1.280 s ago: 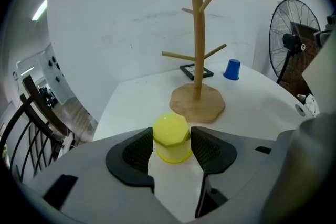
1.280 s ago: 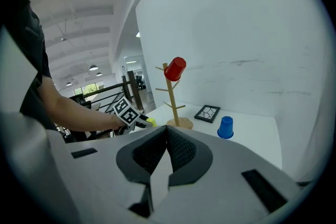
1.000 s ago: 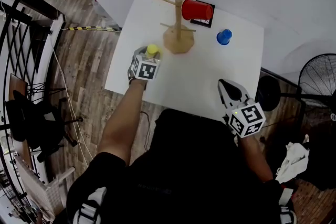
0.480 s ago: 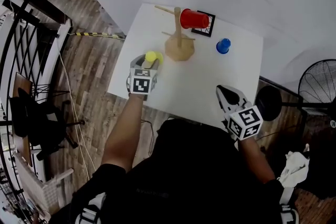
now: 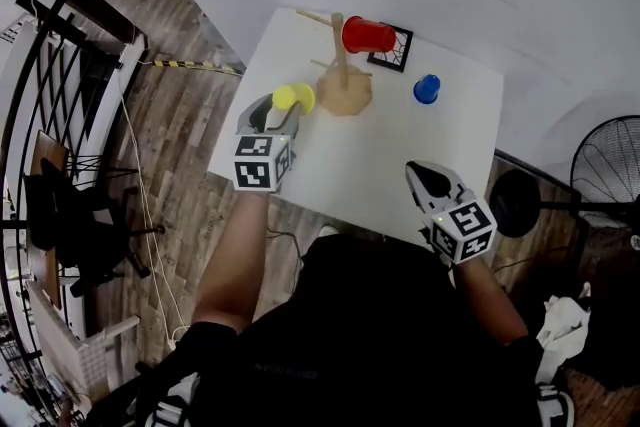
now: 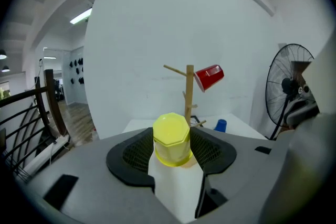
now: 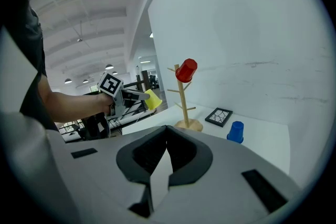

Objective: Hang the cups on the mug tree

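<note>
Seen head-on only in the left gripper view, the left gripper point(image 6: 171, 150) clamps the yellow cup point(image 6: 171, 134); overhead, its forearm stretches toward the mug tree point(image 5: 340, 60), while the right gripper point(image 5: 424, 177) rests closed and empty.

Wood, plastic, matt white.
Pale smooth-wood mug tree point(image 5: 341, 65); glossy plastic yellow cup point(image 5: 293, 97), red cup point(image 5: 368, 35) and blue cup point(image 5: 427, 88); matt white tabletop point(image 5: 390, 155); grained plank floor point(image 5: 170, 145).
</note>
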A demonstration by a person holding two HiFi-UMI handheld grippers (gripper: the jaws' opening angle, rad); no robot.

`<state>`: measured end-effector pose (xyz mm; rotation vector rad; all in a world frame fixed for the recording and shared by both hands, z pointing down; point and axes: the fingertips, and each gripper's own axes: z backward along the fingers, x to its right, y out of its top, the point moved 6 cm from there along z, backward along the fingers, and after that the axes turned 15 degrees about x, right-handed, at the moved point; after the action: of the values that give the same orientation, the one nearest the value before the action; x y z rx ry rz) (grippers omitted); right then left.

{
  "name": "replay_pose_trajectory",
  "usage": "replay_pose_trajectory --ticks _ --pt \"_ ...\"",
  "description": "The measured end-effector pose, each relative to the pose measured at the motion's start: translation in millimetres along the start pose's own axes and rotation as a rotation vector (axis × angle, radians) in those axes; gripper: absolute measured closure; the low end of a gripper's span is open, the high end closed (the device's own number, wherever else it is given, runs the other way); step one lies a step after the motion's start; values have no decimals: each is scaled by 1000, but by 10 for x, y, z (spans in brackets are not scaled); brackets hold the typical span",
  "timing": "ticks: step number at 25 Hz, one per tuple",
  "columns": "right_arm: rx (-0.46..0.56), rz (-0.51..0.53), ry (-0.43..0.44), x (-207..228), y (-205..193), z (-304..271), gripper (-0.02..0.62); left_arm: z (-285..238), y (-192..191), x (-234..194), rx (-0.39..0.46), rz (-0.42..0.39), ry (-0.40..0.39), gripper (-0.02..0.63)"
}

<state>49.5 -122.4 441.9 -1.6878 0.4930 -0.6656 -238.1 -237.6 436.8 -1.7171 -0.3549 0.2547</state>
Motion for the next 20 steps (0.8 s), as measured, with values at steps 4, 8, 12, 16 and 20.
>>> replay_pose_trajectory --ticks 4,8,12,16,20 --pt "7 4 12 4 14 -16 588 37 293 -22 77 43 4 374" --pt "17 3 13 17 36 -17 588 37 601 0 148 43 -10 376" --pt "25 -1 2 50 58 16 588 -44 766 108 181 31 -29 374" --pt "33 -4 -15 80 66 78 588 -191 744 242 175 24 -40 374" --pt "37 -11 -40 128 68 154 588 -379 621 324 147 21 -33 374"
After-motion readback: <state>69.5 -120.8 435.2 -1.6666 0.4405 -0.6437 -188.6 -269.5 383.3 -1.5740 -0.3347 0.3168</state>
